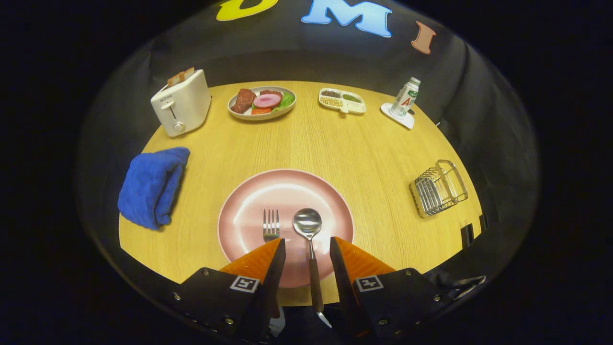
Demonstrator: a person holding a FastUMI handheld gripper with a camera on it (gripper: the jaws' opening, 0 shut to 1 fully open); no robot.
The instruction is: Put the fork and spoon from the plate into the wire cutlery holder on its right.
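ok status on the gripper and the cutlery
Gripper open, straddling spoon handle. Fork beside it on pink plate. Wire holder right of the plate, nothing in between.

The gripper hangs open over the pink plate. From the plate to the wire holder there is bare table. Behind the plate, more bare wood.

Overhead light falling bright on the table

Glare is washing across the pink plate and glinting on the spoon bowl; beyond the plate, fisheye distortion is bending the table's rim, and the booth wall is sinking into darkness
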